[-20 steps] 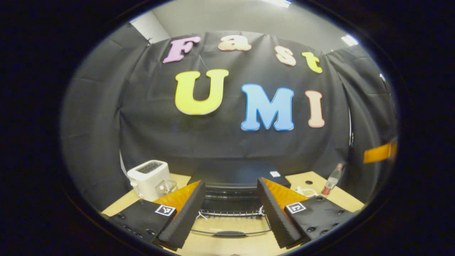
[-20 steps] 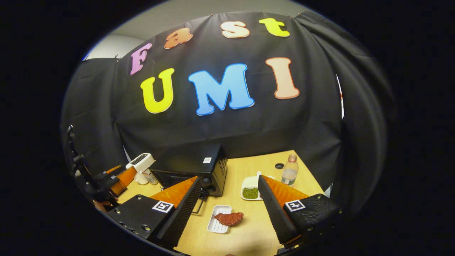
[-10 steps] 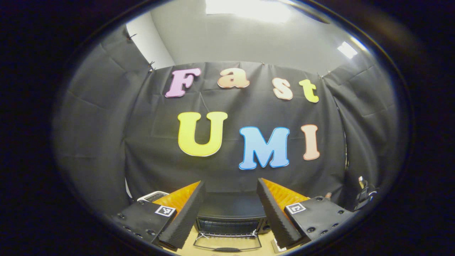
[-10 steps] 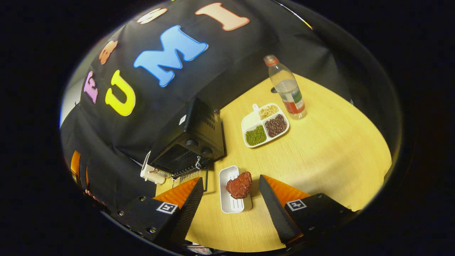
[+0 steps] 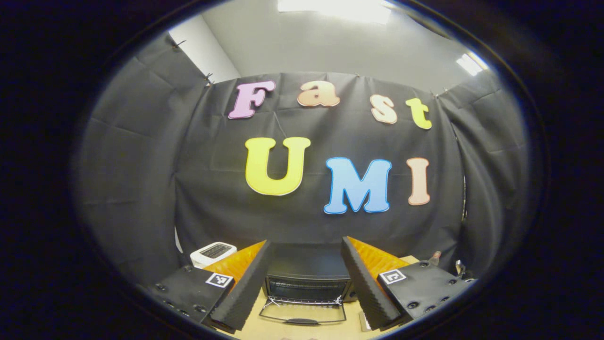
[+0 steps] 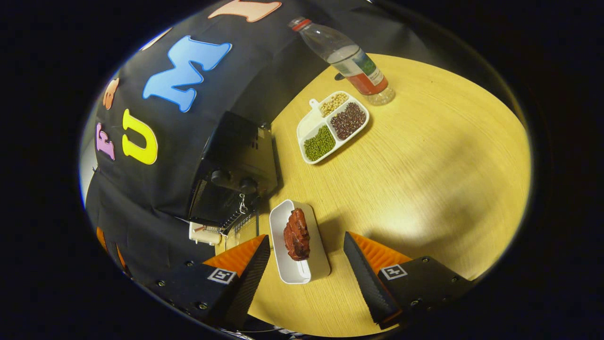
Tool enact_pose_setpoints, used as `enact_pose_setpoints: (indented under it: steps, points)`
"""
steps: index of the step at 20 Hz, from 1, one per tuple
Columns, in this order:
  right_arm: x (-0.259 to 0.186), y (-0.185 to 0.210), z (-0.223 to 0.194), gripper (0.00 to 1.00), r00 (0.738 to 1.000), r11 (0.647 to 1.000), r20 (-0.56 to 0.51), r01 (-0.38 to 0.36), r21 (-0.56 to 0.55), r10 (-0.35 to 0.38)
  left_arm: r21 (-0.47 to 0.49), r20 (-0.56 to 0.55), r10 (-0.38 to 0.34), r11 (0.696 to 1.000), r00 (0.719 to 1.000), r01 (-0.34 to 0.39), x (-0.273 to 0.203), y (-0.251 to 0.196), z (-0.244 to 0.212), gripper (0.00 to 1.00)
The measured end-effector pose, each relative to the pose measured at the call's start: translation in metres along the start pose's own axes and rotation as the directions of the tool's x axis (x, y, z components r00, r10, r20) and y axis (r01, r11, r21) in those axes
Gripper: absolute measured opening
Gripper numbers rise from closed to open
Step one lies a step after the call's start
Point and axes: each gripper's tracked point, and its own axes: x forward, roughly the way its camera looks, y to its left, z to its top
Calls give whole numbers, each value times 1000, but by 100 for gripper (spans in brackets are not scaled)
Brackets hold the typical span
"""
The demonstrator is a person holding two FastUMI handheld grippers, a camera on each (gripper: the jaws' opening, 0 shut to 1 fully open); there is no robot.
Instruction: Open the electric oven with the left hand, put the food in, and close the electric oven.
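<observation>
The oven [image 5: 306, 283] door lies open at twelve o'clock of the empty, spread left gripper [image 5: 304, 283]. The right gripper [image 6: 306, 264], wide and empty, straddles the meat [image 6: 296, 234] on its tray [image 6: 306, 271], ready to grasp.

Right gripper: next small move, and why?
Probably lower the right gripper over the red meat and close. Its jaws are open, straddling the white tray from above, and the oven door already lies open.
</observation>
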Motion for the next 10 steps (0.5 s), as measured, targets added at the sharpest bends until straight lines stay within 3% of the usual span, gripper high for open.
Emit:
enact_pose_setpoints:
  steps: [2, 7, 8, 10]
  points:
    - [8, 1, -2, 95, 1000, 1000, -6, -7, 24, 7, 4, 2, 6, 1000, 1000, -6, -3, -2, 2, 100]
    - [18, 12, -6, 79, 998, 996, -33, -58, 64, 60, 6, -46, 26, 1000, 999, -25, -21, -2, -9, 100]
    - [23, 10, -5, 70, 999, 998, -25, -46, 41, 47, 6, -40, 37, 999, 999, -37, -28, 1, -7, 100]
    - [23, 15, -2, 34, 999, 999, -15, -46, 13, 46, 2, -39, 48, 999, 998, -48, -41, 7, -9, 100]
